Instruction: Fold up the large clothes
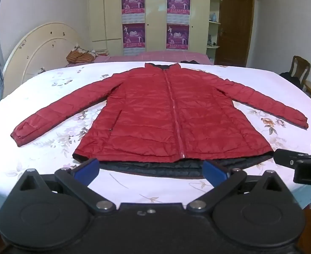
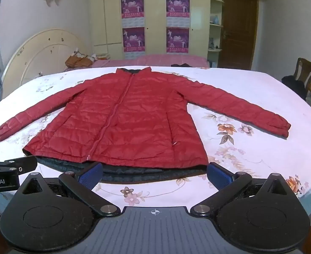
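A red quilted jacket lies flat and zipped on the floral bedsheet, collar far, both sleeves spread out; its dark lining shows along the near hem. In the right wrist view the same jacket fills the middle. My left gripper hovers just short of the hem, open, blue pads wide apart with nothing between them. My right gripper hangs the same way over the hem's right part, open and empty. Each gripper shows at the edge of the other's view: the right gripper, the left gripper.
A cream headboard leans at the far left, a second pink bed with a striped bag lies behind. Wardrobe with posters stands at the back, a wooden chair at the right. Bare sheet surrounds the sleeves.
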Demonstrator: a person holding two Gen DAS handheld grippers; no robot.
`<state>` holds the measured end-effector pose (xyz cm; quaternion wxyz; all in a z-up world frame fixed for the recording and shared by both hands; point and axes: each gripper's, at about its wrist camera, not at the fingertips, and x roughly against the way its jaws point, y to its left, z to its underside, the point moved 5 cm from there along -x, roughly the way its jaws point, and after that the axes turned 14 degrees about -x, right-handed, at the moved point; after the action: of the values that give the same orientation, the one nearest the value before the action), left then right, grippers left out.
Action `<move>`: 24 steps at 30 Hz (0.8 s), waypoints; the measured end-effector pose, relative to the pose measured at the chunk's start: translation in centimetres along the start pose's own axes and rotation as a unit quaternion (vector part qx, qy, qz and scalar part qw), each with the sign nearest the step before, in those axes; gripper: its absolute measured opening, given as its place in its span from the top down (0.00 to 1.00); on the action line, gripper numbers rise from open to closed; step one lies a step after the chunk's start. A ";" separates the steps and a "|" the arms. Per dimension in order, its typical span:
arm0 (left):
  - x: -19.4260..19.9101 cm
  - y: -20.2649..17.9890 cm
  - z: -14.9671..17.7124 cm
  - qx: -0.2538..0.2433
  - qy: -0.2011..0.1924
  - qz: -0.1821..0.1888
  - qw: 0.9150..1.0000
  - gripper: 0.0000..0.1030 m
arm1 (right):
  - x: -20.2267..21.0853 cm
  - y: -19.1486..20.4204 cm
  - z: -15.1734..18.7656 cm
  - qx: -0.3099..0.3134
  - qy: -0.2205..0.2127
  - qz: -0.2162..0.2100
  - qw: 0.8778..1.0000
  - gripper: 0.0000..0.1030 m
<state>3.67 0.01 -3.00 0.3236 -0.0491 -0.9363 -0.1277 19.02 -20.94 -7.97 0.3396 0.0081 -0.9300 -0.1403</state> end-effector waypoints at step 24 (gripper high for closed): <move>0.0 0.7 -0.4 0.005 0.012 -0.022 1.000 0.00 | -0.3 0.3 -1.1 0.003 -0.006 -0.010 1.000 0.00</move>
<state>4.06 0.59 -2.53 0.3322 -0.0254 -0.9338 -0.1306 19.92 -20.86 -7.28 0.3320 0.0181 -0.9325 -0.1409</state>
